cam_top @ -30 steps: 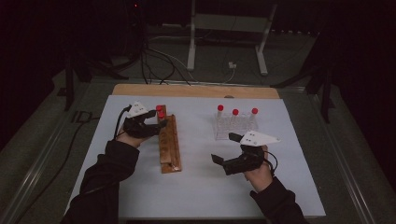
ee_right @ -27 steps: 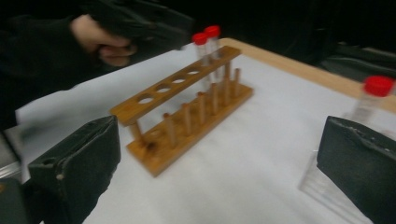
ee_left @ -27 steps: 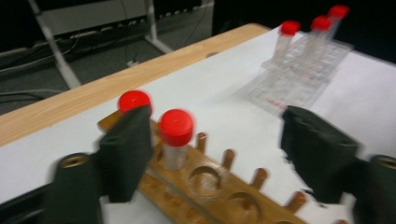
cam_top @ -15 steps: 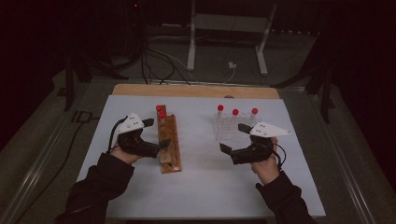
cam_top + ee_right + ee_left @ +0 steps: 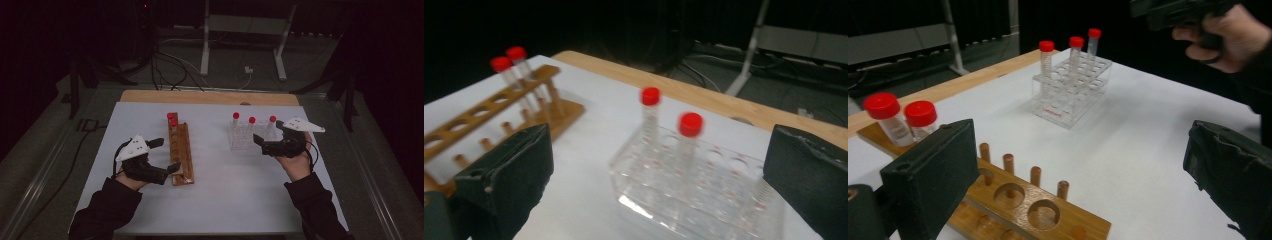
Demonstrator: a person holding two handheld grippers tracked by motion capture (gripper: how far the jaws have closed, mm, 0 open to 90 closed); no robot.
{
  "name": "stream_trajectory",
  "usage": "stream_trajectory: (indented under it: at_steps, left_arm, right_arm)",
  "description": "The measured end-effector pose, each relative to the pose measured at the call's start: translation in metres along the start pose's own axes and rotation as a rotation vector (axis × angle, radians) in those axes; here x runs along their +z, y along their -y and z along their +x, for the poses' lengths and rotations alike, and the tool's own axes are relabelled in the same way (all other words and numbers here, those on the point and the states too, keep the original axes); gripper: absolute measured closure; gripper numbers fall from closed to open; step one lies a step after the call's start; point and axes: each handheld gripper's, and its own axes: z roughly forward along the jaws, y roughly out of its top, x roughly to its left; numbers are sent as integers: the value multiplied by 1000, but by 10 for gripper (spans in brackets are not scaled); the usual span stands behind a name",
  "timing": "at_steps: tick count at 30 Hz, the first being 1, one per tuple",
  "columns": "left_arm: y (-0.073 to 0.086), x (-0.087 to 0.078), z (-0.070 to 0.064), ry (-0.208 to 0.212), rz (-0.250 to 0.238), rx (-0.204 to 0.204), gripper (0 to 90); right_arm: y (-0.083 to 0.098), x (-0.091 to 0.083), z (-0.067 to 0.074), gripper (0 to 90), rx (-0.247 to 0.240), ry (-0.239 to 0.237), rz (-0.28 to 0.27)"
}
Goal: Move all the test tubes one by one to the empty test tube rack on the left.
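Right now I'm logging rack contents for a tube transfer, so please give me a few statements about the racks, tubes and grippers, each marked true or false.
1. The wooden rack holds two red-capped tubes at its far end. True.
2. The clear rack is empty. False: three red-capped tubes stand in it.
3. The left gripper is open, with nothing between its jaws. True.
4. The right gripper is clamped on a tube. False: its jaws stand wide apart, holding nothing, beside the clear rack.
5. Every hole of the wooden rack is filled. False: most are empty.
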Motion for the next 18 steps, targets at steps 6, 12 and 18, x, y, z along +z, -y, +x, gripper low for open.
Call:
stream_trajectory:
  at_steps: [6, 12, 18]
  left_arm:
    - [1, -1, -1, 1, -4, -2, 20]
    - [2, 1, -3, 15, 13, 2, 20]
    - [3, 2, -4, 19, 16, 5, 21]
  right_arm:
    - [12, 10, -21, 56, 40, 94, 27]
    - [24, 23, -38, 143, 61, 148, 74]
    - [30, 38, -49, 198, 74, 184, 117]
